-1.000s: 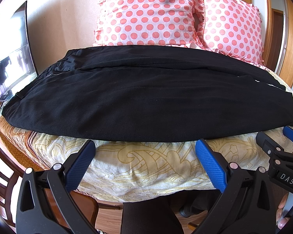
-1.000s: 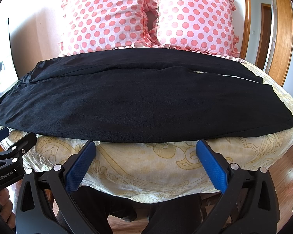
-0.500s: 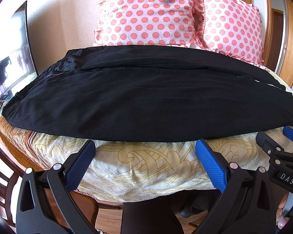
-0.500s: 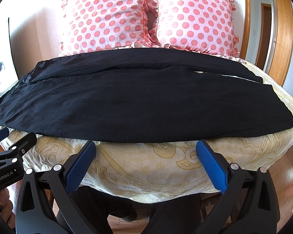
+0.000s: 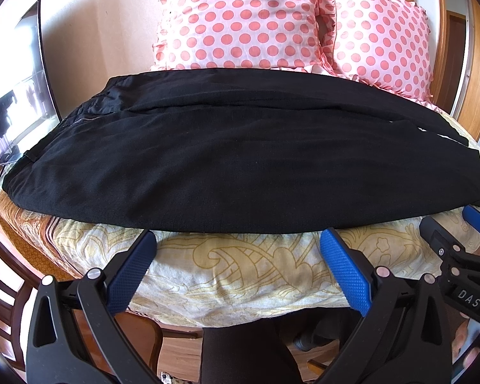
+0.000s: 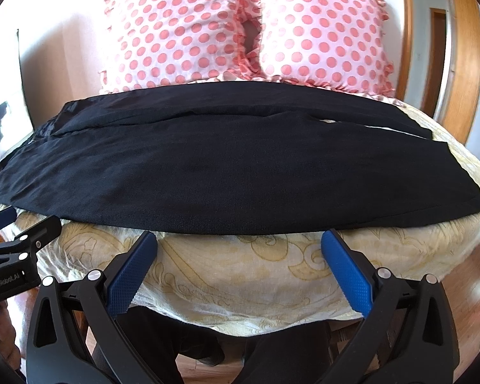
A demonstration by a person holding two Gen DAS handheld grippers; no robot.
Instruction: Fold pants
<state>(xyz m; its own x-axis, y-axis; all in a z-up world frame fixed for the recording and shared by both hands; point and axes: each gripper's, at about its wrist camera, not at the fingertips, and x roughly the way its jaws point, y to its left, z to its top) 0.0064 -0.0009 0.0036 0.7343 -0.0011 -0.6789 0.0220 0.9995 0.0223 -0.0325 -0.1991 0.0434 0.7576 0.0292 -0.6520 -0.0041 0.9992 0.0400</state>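
Observation:
Black pants (image 5: 233, 160) lie flat across the bed, waistband at the left, both legs running to the right; the same pants (image 6: 227, 163) fill the middle of the right wrist view. My left gripper (image 5: 238, 240) is open, hovering just short of the pants' near edge over the bedspread. Open too, my right gripper (image 6: 238, 240) hangs at the near edge, further right along the legs. Neither touches the cloth. The right gripper's tips (image 5: 464, 224) show at the left wrist view's right edge.
Two pink polka-dot pillows (image 5: 240, 19) (image 6: 320, 35) lean against the wall behind the pants. The cream patterned bedspread (image 5: 240, 272) drapes over the near bed edge. A wooden chair (image 5: 3, 288) stands low left, a screen (image 5: 16, 89) at left, a wooden door frame (image 6: 464, 48) at right.
The right wrist view has shifted slightly, with motion blur, so the pillows sit lower and more to the right. The left gripper and the pants are unchanged.

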